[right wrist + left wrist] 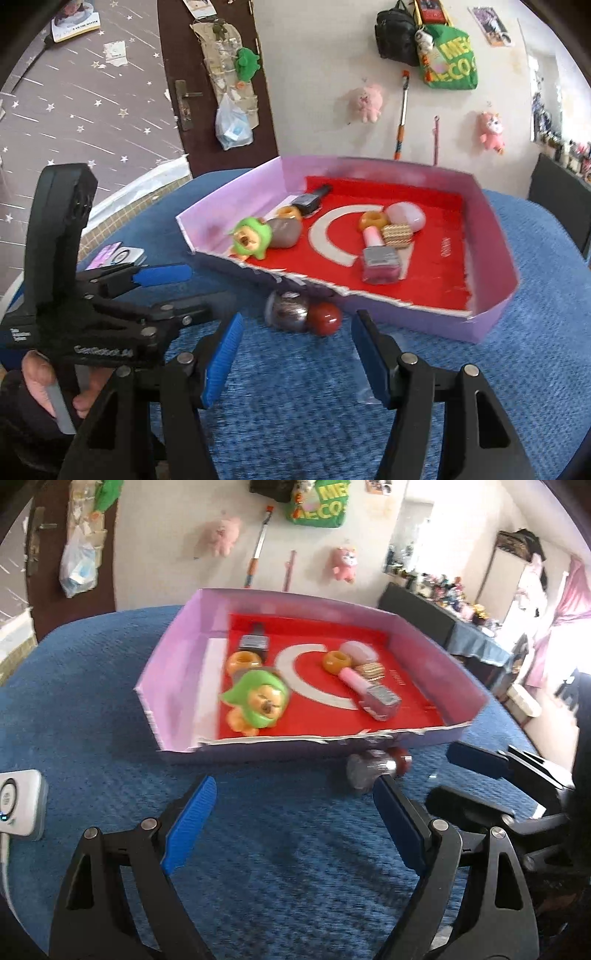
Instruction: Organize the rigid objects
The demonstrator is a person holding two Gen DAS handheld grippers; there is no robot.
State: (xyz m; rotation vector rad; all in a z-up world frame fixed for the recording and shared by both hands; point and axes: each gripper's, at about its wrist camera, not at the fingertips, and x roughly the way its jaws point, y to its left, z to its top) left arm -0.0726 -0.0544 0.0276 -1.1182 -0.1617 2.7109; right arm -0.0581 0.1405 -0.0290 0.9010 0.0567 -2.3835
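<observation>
Nail-polish bottle (301,314), clear-bodied with a round dark red cap, lies on its side on the blue tabletop (295,406), just ahead of the right hand-held gripper (297,358) and roughly centred between its blue pads; it rests against the torn near wall of the lilac box (424,321). Both jaws of this right hand-held gripper stand wide apart and hold nothing. To its left, the left hand-held gripper (173,288) comes in sideways, gripped by a hand (40,384) at the lower left edge.

From the left wrist view, the left hand-held gripper (295,805) is likewise spread wide and empty, and the same bottle (376,770) sits just past its right pad, partly hidden by that pad's tip. Off to its right the right hand-held gripper (491,775) shows at the edge, jaws parted.

Beyond the bottle, inside the box on a red liner (424,280), lie a pink nail-polish bottle (380,258) nearest the right hand-held gripper, a gold ribbed piece (397,234) touching it, an orange ring (373,220) and a pale pink stone (406,216) behind those. Farther left are a green-hooded toy figure (251,238), a brown stone (284,232) beside it, a second orange ring (290,212) and a dark polish bottle (310,201) toward the far wall.

A white device (18,805) lies on the tabletop left of the left hand-held gripper
</observation>
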